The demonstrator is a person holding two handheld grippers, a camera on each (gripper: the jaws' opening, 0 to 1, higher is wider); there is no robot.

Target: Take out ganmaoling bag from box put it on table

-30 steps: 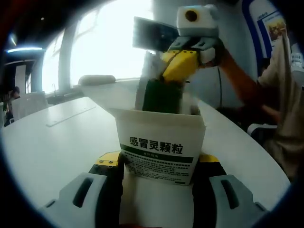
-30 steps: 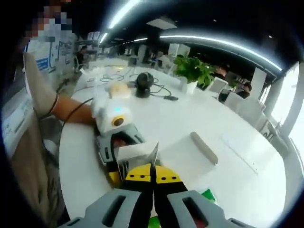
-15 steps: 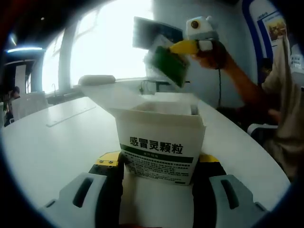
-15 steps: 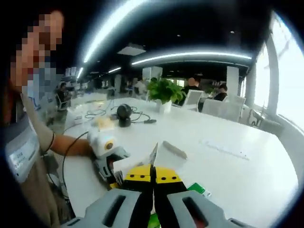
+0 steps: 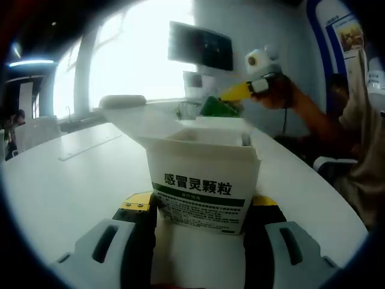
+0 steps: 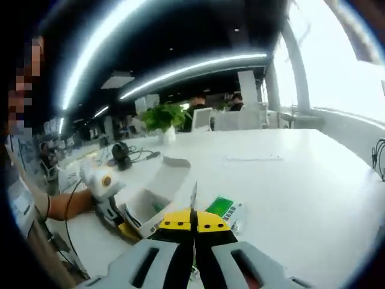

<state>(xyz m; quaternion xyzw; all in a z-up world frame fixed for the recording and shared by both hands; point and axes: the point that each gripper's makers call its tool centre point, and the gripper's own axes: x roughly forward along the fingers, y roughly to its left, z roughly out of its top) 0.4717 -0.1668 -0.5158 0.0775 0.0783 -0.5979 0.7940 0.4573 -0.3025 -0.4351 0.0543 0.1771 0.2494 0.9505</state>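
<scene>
Gripping: left tool [image 5: 201,211] has its yellow-tipped grey jaws clamped on either side of the white cardboard box with green band and printed characters [image 5: 203,180], seen at 6 o'clock of the left gripper view.
Box: it stands upright on the white oval tabletop [image 5: 66,174], top flaps open, one flap spread back toward 11 o'clock; in the right gripper view the same box [image 6: 147,208] sits at 8 o'clock with the left tool [image 6: 107,192] and a person's hand on it.
Right tool: in the left gripper view it [image 5: 231,93] hangs at 1 o'clock, above and beyond the box, clear of the opening, held by a person's hand [image 5: 280,93]; in its own view its jaws [image 6: 194,221] meet closed at 6 o'clock.
Bag: a green flat ganmaoling bag [image 5: 218,107] is pinched at the yellow tip of the right tool, out of the box, tilted, in the air over the tabletop; in the right gripper view a thin edge of the bag [image 6: 193,195] rises between the closed jaws.
Loose pack: a green and white flat packet [image 6: 224,208] lies on the tabletop just right of the box.
Surroundings: a dark wall screen [image 5: 200,45] at 12 o'clock, a potted green plant [image 6: 161,117] and a black round device with cable [image 6: 122,153] on the far tabletop.
</scene>
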